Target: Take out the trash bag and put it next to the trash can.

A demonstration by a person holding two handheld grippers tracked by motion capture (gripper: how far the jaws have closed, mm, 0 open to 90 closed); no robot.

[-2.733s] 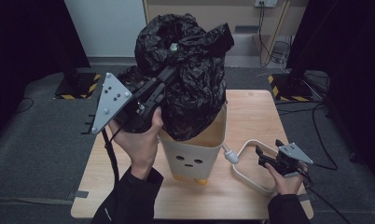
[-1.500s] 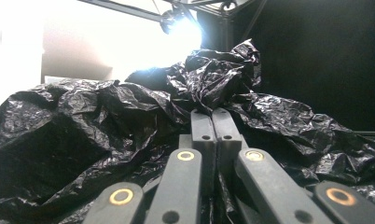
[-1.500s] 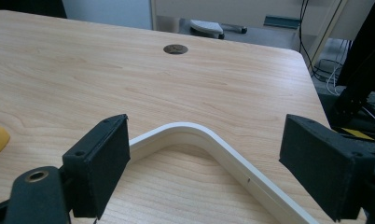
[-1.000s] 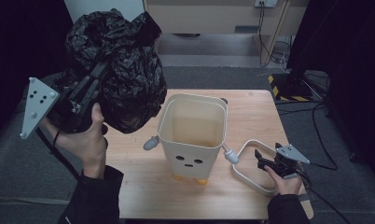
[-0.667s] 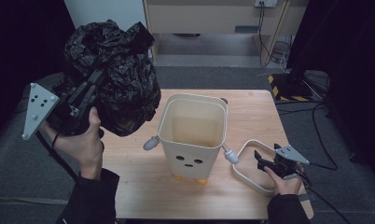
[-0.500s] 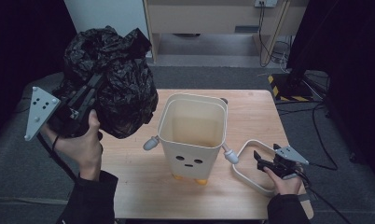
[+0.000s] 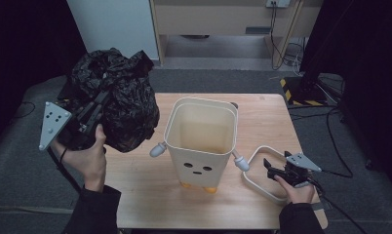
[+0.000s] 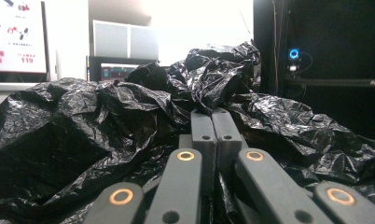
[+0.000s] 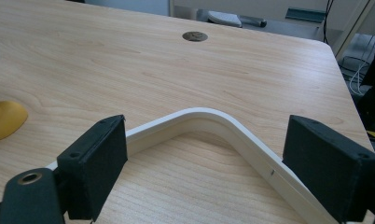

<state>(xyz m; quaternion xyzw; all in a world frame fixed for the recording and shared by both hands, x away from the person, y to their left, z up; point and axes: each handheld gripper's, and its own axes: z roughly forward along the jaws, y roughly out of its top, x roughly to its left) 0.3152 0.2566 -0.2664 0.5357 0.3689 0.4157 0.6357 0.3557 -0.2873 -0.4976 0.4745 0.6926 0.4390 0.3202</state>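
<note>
The left gripper (image 7: 94, 114) is held up at the left edge of the wooden table (image 7: 267, 114), its jaws pressed together on a fold of the crumpled black bin bag (image 7: 118, 105). In the left gripper view the two jaws meet with the black plastic pinched between them and the bag (image 8: 83, 135) bulging around and beyond them. The bag hangs clear of the tabletop, to the left of the cream bin (image 7: 201, 136) and just beside its rim, not inside it.

The bin stands upright at the middle of the table, open at the top, with a small face on its near side, two stubby arms and yellow feet.

The right gripper (image 7: 277, 170) rests low at the near right of the table, jaws apart. In the right gripper view the white ring frame (image 9: 213, 121) lies flat on the wood, its curved corner between the two pads; whether the left pad touches it cannot be told. In the high view the frame (image 7: 255, 158) lies just right of the bin.
</note>
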